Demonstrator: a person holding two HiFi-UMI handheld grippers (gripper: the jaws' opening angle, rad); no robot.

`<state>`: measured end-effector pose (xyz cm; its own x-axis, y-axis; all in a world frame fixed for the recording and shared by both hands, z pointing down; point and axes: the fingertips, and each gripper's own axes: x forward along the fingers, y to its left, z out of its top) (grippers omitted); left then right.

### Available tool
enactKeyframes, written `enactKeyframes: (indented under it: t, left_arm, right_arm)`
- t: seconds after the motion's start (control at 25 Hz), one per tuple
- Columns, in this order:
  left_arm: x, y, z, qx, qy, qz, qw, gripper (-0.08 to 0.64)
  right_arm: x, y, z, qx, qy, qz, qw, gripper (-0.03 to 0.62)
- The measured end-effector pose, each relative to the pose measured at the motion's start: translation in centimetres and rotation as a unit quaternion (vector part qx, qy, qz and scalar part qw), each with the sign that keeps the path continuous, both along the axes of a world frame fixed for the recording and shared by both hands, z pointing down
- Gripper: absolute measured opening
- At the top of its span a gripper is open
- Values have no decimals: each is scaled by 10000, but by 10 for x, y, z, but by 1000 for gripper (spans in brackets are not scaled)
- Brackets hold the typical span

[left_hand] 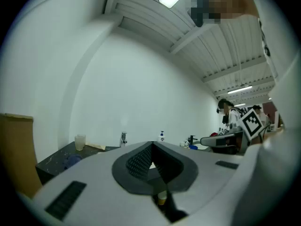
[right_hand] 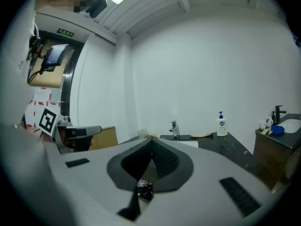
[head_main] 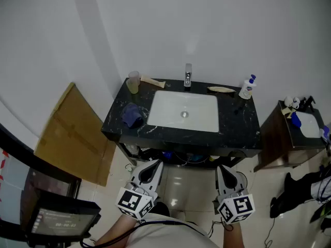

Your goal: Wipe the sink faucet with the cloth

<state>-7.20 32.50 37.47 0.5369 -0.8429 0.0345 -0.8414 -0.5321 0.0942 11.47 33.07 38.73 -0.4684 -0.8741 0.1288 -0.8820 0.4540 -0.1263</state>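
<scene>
I have not started wiping yet. My left claw (head_main: 152,164) is closed on nothing, in front of the white sink (head_main: 160,98). The soft, crumpled blue cloth (head_main: 132,115) lies left of the sink on the speckled black counter (head_main: 238,125). The shiny metal faucet (head_main: 188,76) stands behind the sink. My right claw (head_main: 223,168) is closed and empty too.

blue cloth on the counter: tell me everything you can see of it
The cloth is dark blue, soft-looking fabric, crumpled into a loose heap rather than folded or spread flat. It lies on the black, white-veined countertop, close beside the left edge of the white basin and nearer the front edge than the translucent cup, which stands well apart behind it. It appears to rest on the countertop only. Nothing holds it. Weave and any print are too small to tell.
</scene>
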Motion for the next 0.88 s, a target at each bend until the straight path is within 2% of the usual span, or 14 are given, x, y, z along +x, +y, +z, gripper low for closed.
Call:
enactKeyframes:
  t: [0.24,0.4,0.6,0.88]
  left_arm:
    - [4,-12,15,-98,-19,-108,9999,0]
    - [3,-37,14,-39,5,-135,9999,0]
    - [-4,-91,19,-45,-17,-139,9999,0]
    - [-29,-189,25,-241,-80,73,9997,0]
  right_arm:
    - [7,-13,13,-40,-45,-69,10000,2]
    - [8,-36,15,-32,-11,-99,9999,2]
    - [4,-83,18,-83,-1,-55,10000,2]
    - [-28,-175,4,-114,74,-46,9999,2]
